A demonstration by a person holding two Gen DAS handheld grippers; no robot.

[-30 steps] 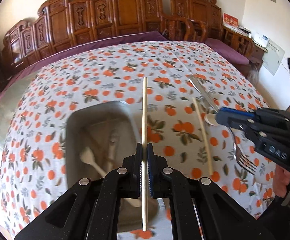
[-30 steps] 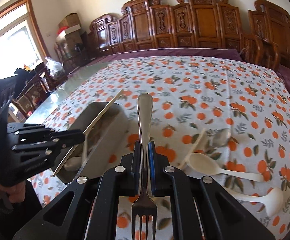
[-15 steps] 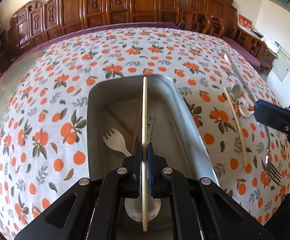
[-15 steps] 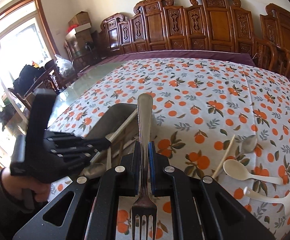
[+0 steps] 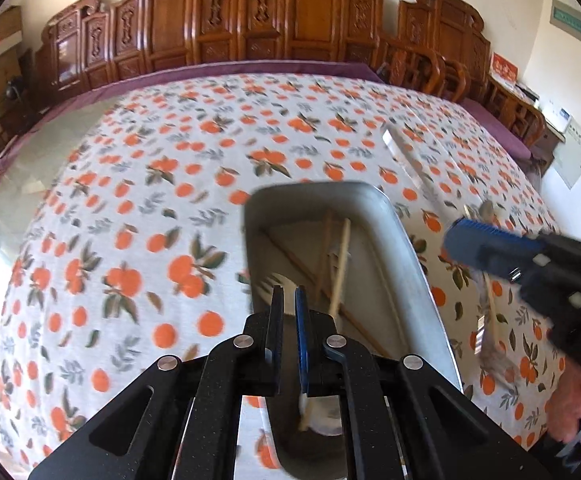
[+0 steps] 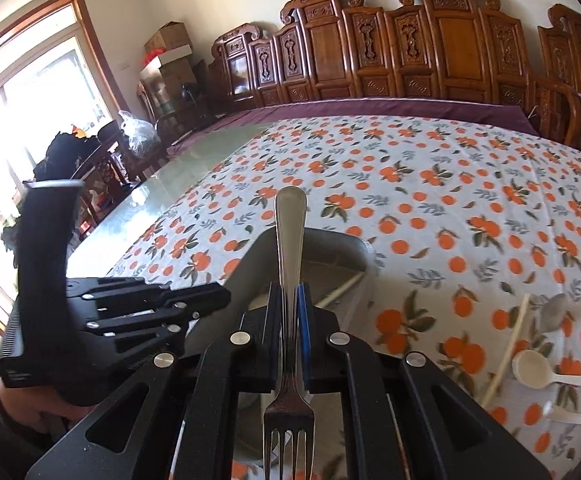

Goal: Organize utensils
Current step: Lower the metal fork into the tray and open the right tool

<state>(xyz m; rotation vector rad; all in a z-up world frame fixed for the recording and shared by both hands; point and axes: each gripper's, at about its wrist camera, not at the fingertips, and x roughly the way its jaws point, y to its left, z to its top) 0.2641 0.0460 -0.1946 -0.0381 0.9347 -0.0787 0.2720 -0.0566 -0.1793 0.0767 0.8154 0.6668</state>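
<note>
Right tool (image 6: 289, 300) pinches a metal fork (image 6: 290, 248) by its neck, handle pointing to 12 o'clock and tines toward the camera, above the near end of the tray (image 6: 332, 242). Left tool (image 5: 288, 308) has its fingers slightly spread with nothing between them; it hangs over the tray's (image 5: 406, 256) left rim. In the tray lie wooden chopsticks (image 5: 342, 256), a pale fork (image 5: 270, 282) and, at the near end, something pale and round that I cannot make out.

From the left wrist, the right tool (image 5: 456, 236) sits at 3 o'clock, blurred, with the fork's handle (image 5: 400, 148) reaching up toward 1 o'clock. From the right wrist, the left tool (image 6: 210, 294) sits at 9 o'clock, just beside the tray.

On the cloth at 4 o'clock in the right wrist view lie a loose chopstick (image 6: 508, 354), a metal spoon (image 6: 553, 312) and two white plastic spoons (image 6: 546, 374), near each other and well apart from the tray.

A white cloth (image 6: 430, 184) printed with oranges and leaves covers most of the bench; bare glassy top (image 6: 210, 150) shows along its left side, with a purple border at the far edge. Carved wooden chairs (image 6: 450, 48) line the far wall at 12 o'clock. A bright window (image 6: 18, 120) fills 9 o'clock, with cardboard boxes (image 6: 168, 52) stacked beside it. A green sign (image 5: 572, 22) hangs on the wall at 2 o'clock in the left wrist view.
</note>
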